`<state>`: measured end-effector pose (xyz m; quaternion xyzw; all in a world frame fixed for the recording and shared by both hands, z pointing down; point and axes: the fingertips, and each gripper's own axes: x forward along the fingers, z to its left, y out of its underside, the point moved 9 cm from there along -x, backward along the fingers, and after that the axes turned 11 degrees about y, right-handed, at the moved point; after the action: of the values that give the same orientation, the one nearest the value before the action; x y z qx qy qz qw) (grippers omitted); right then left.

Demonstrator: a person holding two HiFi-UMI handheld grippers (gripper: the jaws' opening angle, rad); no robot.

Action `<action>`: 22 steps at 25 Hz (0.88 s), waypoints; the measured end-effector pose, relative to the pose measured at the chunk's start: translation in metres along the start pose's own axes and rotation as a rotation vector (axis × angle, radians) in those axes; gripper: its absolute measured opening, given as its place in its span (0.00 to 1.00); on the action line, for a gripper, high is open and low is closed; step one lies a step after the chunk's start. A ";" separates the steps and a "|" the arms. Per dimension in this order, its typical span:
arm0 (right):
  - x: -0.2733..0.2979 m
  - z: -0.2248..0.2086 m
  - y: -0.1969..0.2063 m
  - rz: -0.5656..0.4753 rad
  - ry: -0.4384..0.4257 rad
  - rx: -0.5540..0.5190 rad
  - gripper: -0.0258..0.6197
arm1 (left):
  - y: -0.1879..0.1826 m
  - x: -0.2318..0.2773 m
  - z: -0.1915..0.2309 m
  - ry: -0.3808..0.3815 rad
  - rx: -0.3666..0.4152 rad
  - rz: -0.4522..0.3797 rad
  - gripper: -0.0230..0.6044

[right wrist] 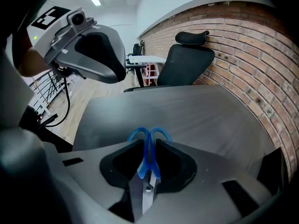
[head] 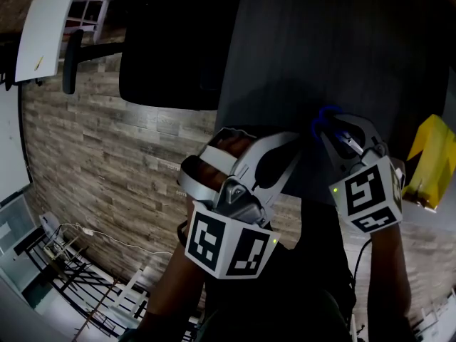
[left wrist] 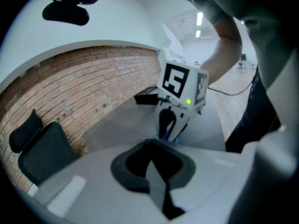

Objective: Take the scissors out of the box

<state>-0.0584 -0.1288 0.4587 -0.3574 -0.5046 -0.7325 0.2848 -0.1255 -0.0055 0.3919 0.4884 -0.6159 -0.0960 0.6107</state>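
Blue-handled scissors point(right wrist: 148, 158) sit between the jaws of my right gripper point(right wrist: 149, 143), which is shut on them. The handle loops stick out forward and the steel blades point back toward the camera. In the head view, my right gripper point(head: 332, 131) holds the scissors point(head: 325, 117) above the near edge of the dark table point(head: 342, 41). The yellow box point(head: 432, 159) lies just to the right of that gripper. My left gripper point(head: 226, 142) hovers to the left, off the table edge. In its own view, my left gripper point(left wrist: 152, 143) looks shut, with nothing between the jaws.
A black office chair point(head: 171, 55) stands at the table's far left side, in front of a brick wall point(right wrist: 252, 55). A white desk point(head: 46, 27) is beyond it. Cables and a metal rack point(head: 78, 269) lie on the wood floor at the lower left.
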 end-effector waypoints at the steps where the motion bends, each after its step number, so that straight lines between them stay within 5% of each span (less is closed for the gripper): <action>1: 0.002 0.000 0.001 0.003 -0.002 -0.002 0.16 | 0.000 0.000 0.001 0.000 0.000 0.000 0.04; 15: 0.005 0.008 -0.005 0.038 -0.018 -0.058 0.21 | -0.015 -0.019 0.016 0.012 0.044 -0.006 0.04; 22: -0.061 0.003 -0.057 -0.156 0.147 -0.079 0.11 | -0.043 -0.058 0.026 0.009 0.117 -0.042 0.04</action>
<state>-0.0663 -0.1039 0.3798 -0.2732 -0.4796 -0.7959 0.2489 -0.1401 0.0018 0.3171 0.5367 -0.6070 -0.0705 0.5818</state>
